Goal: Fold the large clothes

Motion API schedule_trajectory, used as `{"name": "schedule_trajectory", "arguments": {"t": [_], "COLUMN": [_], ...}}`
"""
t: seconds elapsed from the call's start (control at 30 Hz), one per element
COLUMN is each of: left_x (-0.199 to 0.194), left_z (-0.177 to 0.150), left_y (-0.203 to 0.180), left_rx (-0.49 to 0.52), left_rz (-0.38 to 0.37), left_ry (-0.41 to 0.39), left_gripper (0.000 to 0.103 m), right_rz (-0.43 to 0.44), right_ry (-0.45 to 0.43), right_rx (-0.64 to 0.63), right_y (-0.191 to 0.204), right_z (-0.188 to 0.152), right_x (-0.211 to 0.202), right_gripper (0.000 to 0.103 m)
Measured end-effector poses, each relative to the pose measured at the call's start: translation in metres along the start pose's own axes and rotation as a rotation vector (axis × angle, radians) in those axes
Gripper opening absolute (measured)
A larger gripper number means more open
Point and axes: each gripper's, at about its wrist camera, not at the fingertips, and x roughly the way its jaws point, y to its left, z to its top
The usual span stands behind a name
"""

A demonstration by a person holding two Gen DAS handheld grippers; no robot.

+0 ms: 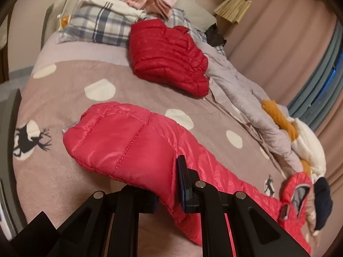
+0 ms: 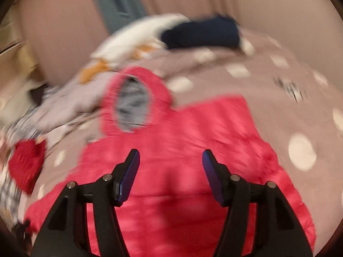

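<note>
On the spotted bedspread (image 1: 64, 111) lies a pink hooded puffer jacket (image 1: 133, 141), spread flat. It looks light, soft and slippery; a stitched seam or hem would likely give the firmest hold. Clamped shut on its edge is the left gripper (image 1: 169, 184). Over its body hangs the right gripper (image 2: 171, 171), jaws apart, empty. Beyond the jacket sits a folded red jacket (image 1: 169, 55).

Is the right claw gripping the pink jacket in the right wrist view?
No: the right claw stands open above the pink jacket, its pads apart with no fabric pinched.
</note>
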Motion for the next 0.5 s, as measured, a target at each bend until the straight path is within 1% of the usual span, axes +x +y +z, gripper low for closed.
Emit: {"name": "schedule_trajectory", "arguments": {"t": [0.07, 0.1, 0.17, 0.23, 0.3, 0.37, 0.43, 0.5], "left_x": [0.000, 0.000, -0.001, -0.003, -0.002, -0.002, -0.005, -0.008], "left_z": [0.000, 0.000, -0.001, -0.002, -0.005, -0.008, -0.011, -0.013], "left_y": [-0.006, -0.010, -0.013, -0.016, -0.021, -0.031, -0.039, -0.045], "left_rx": [0.017, 0.024, 0.023, 0.010, 0.006, 0.039, 0.073, 0.095], "left_rz": [0.013, 0.009, -0.002, -0.015, -0.030, -0.021, -0.016, -0.026], "left_ry": [-0.010, -0.014, -0.021, -0.022, -0.013, -0.013, -0.031, -0.041], "left_gripper": [0.012, 0.012, 0.012, 0.012, 0.012, 0.012, 0.012, 0.012], "right_rz": [-0.089, -0.105, -0.137, -0.174, -0.205, -0.214, -0.219, -0.216], "right_ry": [0.077, 0.068, 0.038, 0.040, 0.054, 0.068, 0.076, 0.065], "right_rx": [-0.028, -0.063, -0.144, -0.200, -0.209, -0.202, -0.195, -0.178], "right_y": [-0.012, -0.011, -0.001, 0.010, 0.008, 0.004, 0.004, 0.001], "right_z": [-0.009, -0.015, -0.022, -0.030, -0.033, -0.035, -0.038, -0.040], "right_x": [0.031, 0.036, 0.035, 0.031, 0.034, 0.032, 0.029, 0.024], "right_gripper": [0.053, 0.053, 0.055, 0.055, 0.055, 0.055, 0.055, 0.055]}}
